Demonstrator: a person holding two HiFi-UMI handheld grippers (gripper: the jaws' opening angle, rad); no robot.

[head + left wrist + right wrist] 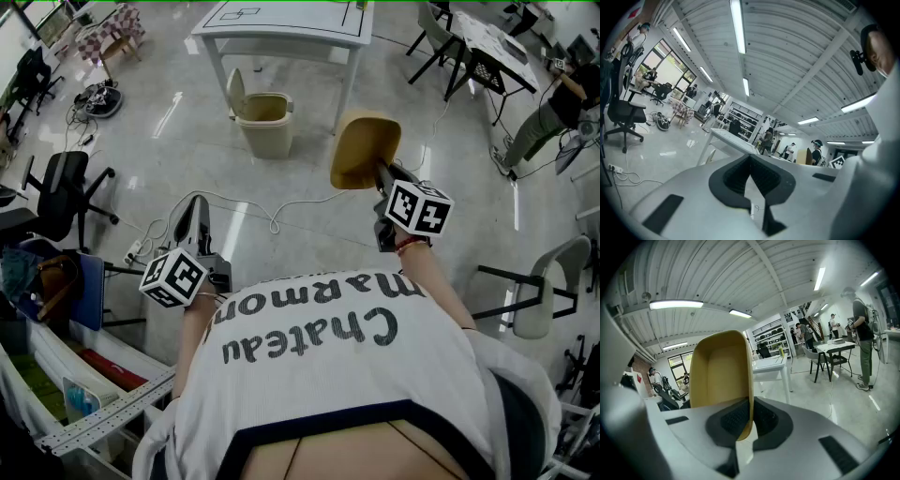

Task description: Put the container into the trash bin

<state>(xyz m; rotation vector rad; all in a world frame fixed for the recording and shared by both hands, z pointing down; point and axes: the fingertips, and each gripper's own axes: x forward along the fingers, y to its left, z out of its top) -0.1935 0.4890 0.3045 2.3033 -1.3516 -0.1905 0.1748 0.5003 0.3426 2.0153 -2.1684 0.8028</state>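
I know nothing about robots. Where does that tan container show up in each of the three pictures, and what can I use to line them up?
Head view: upper centre-right, the container sticks up from the right gripper.
Left gripper view: probably the small tan shape at right of centre, but it is too small to be sure.
Right gripper view: in the middle, with its wall pinched between the jaws.
Shared landmark: the white table.

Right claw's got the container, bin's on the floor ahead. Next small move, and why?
Probably step forward and swing the right claw left toward the trash bin. It grips the tan container by its rim, well short and right of the bin, whose lid stands open; releasing now would likely miss.
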